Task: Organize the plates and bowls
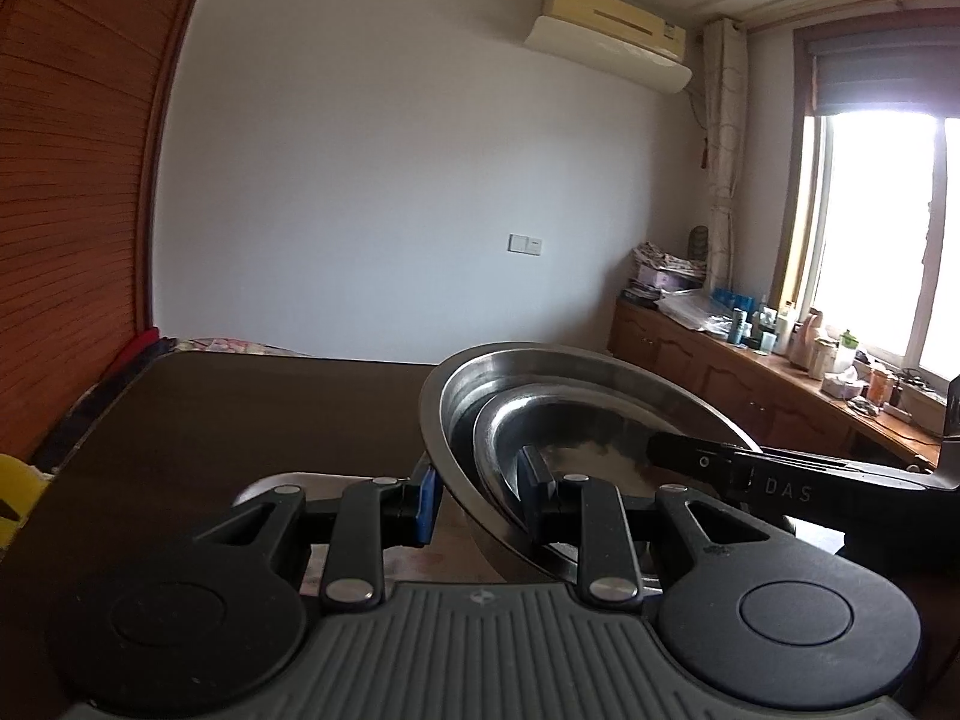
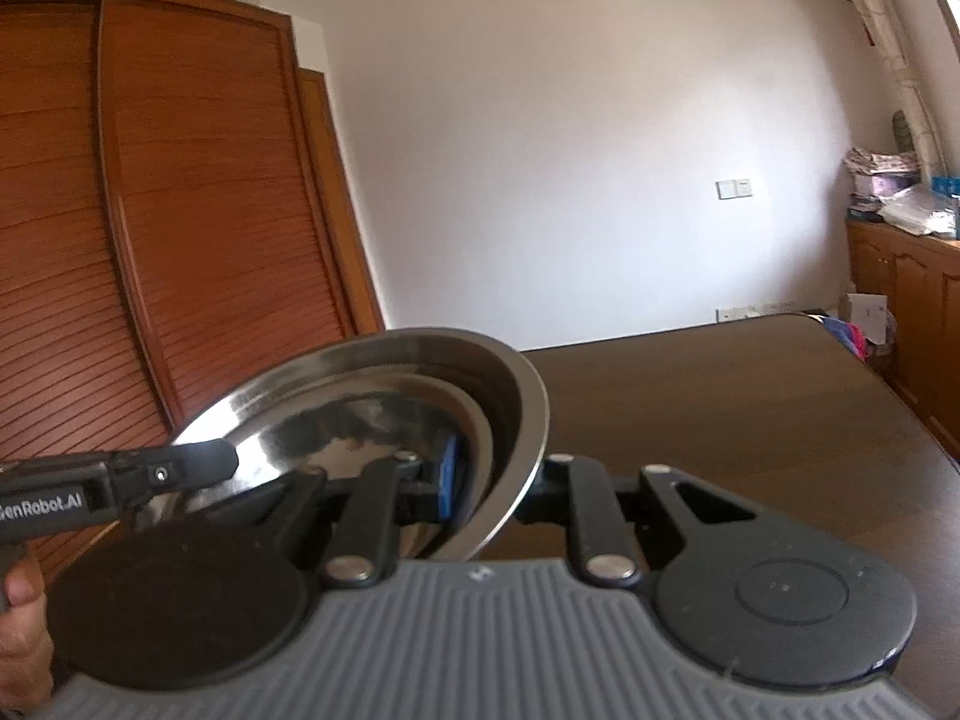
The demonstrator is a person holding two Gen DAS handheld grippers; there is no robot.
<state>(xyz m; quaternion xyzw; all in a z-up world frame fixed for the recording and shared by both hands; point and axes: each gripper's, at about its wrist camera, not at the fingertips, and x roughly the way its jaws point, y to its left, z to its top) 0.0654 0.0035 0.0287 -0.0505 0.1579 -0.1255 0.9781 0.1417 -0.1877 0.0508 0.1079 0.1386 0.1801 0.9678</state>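
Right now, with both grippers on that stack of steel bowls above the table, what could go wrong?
1. The left gripper and right gripper each pinch only the rim of the outer bowl; smooth steel could slip from the pads.
2. The inner bowl sits loose and off-centre inside, and the stack is tilted, so it may slide or clatter out.
3. If the hands drift apart or twist unevenly, one rim grip could pop free and drop the stack onto the table.

Silver steel bowls (image 1: 540,396), dark brown table (image 1: 252,408), reddish slatted wardrobe (image 2: 150,210)
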